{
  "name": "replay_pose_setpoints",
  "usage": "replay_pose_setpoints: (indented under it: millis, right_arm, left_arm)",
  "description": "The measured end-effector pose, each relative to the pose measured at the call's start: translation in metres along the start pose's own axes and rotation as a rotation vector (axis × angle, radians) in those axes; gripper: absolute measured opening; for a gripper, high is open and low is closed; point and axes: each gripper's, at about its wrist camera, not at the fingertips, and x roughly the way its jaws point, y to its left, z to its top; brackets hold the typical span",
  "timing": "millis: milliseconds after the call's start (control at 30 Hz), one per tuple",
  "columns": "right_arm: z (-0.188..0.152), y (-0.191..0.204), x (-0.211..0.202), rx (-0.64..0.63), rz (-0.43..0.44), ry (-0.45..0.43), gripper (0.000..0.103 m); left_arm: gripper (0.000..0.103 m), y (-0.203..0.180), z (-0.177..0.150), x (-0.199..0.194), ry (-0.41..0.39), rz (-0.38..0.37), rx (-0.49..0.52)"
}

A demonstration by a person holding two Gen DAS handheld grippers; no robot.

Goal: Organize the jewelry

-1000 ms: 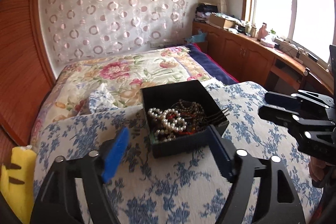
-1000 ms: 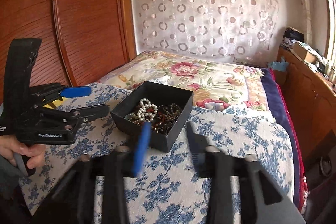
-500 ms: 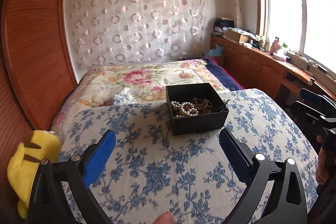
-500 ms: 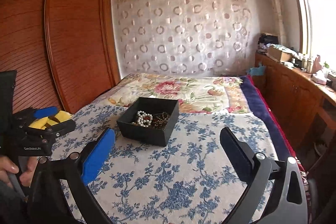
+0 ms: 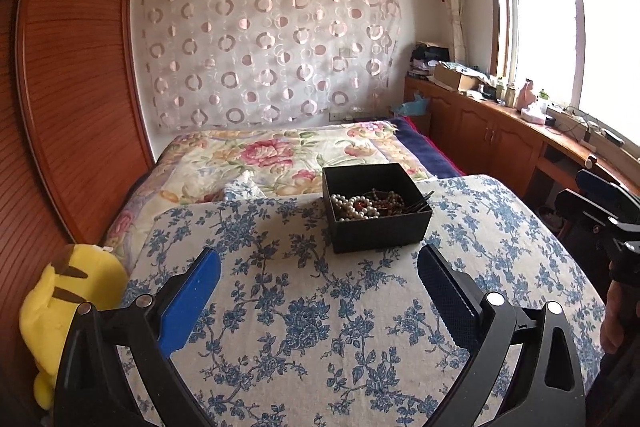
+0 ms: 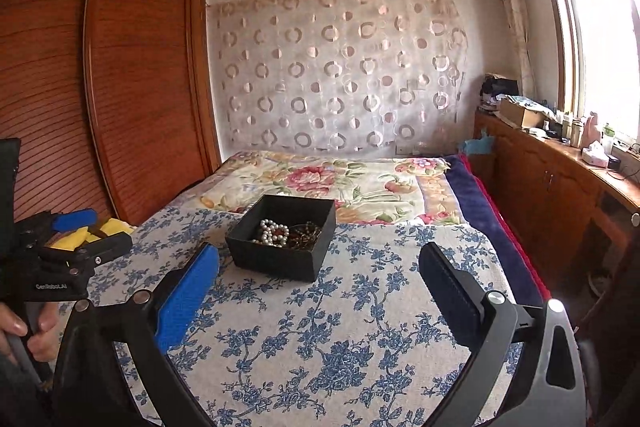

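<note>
Left wrist view: the left gripper (image 5: 318, 267) is hovering wide open and empty short of the black box (image 5: 376, 211) on the bed (image 5: 500, 247); its pearl strand (image 5: 354, 207) is lying tangled, limp and slippery.
Right wrist view: the right gripper (image 6: 319, 263) is gaping empty; pinching one bead loop, or the box's stiff light walls, looks safest.

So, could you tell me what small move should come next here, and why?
Probably bring the right gripper forward and down over the black box. Both grippers are open and empty, the left gripper too, short of the box, and the pearl strand lies in a tangle inside it.
</note>
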Motion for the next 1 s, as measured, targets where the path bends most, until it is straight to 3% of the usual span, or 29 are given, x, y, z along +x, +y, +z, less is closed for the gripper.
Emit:
replay_pose_setpoints:
  millis: [1000]
  right_arm:
    - [-0.006, 0.000, 0.000, 0.009, -0.010, -0.003, 0.101]
  left_arm:
    - [0.095, -0.003, 0.004, -0.013, -0.026, -0.013, -0.007]
